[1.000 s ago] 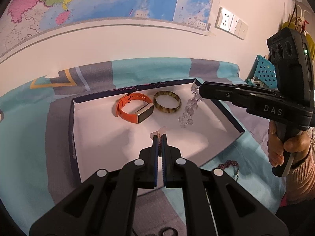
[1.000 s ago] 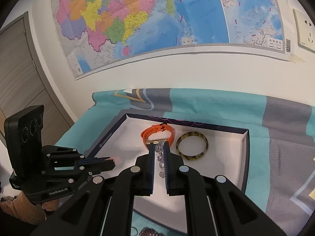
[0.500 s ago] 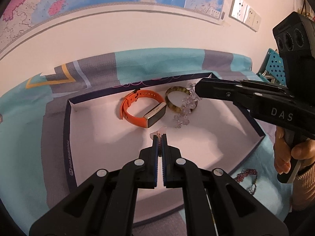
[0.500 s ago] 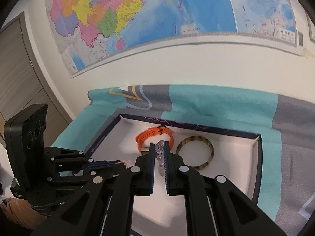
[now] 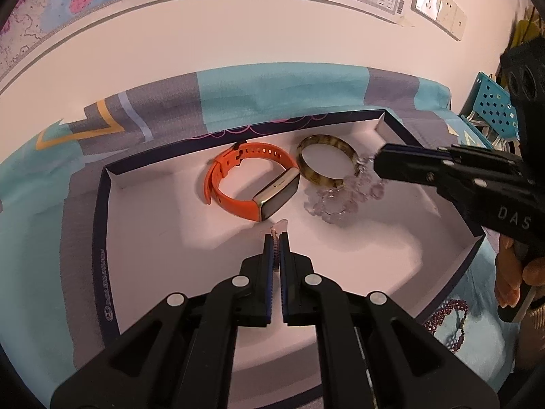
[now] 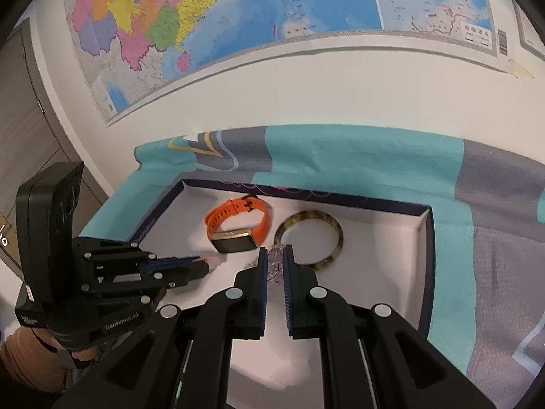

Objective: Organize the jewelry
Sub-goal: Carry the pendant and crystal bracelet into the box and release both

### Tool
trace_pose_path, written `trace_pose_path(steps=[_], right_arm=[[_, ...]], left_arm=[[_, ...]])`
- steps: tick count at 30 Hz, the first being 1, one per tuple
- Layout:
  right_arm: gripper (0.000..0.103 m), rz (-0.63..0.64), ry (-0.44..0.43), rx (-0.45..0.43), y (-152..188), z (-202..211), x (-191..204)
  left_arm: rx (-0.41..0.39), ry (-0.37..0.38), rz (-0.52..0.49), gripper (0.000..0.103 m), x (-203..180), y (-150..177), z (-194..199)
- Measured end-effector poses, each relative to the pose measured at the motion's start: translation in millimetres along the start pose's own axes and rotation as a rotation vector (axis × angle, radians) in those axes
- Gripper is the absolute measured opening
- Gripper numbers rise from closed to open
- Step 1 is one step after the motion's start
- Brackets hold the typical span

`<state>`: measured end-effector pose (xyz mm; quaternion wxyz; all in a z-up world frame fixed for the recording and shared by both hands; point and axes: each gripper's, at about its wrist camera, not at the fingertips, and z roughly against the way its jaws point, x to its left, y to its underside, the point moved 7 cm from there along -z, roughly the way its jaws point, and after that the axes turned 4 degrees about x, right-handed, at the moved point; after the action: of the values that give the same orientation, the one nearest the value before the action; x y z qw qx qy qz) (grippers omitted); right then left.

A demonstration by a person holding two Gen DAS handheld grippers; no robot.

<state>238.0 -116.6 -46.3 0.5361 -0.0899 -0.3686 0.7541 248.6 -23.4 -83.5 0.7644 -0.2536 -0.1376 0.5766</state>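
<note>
A white tray (image 5: 143, 238) with a dark rim holds an orange watch (image 5: 252, 184) and a tortoiseshell bangle (image 5: 327, 163). My right gripper (image 6: 276, 259) is shut on a clear bead bracelet (image 5: 344, 197), whose lower loop rests on the tray floor beside the bangle. My left gripper (image 5: 277, 238) is shut on a small pale pink piece (image 5: 279, 226) and hovers over the tray just in front of the watch. The watch (image 6: 238, 228) and bangle (image 6: 310, 238) also show in the right wrist view, and the left gripper (image 6: 204, 262) shows there at the left.
A dark red bead bracelet (image 5: 449, 320) lies on the teal and grey cloth (image 5: 272, 95) outside the tray's right front corner. A wall with a map stands behind. A blue perforated basket (image 5: 490, 102) is at far right.
My right gripper has lowered the clear bead bracelet into the tray until it touches down beside the bangle. My left gripper has moved closer over the tray, still shut.
</note>
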Motion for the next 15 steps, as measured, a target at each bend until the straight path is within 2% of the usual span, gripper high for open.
trace_pose_path(steps=[9,12,14,15], right_arm=[[0.010,-0.042,0.029,0.049,11.8,-7.8,-16.9],[0.011,-0.051,0.038,0.053,14.6,-7.7,-19.8],[0.019,-0.060,0.046,0.051,15.9,-6.1,-22.6],[0.027,-0.063,0.052,0.049,16.5,-5.2,-24.0]], left_arm=[[0.005,-0.017,-0.005,0.011,-2.2,0.5,-4.9],[0.002,-0.027,0.007,0.030,-0.3,1.1,-3.0],[-0.014,-0.038,0.005,0.034,-0.6,1.6,2.5],[-0.022,-0.040,0.001,0.039,-1.5,1.9,5.7]])
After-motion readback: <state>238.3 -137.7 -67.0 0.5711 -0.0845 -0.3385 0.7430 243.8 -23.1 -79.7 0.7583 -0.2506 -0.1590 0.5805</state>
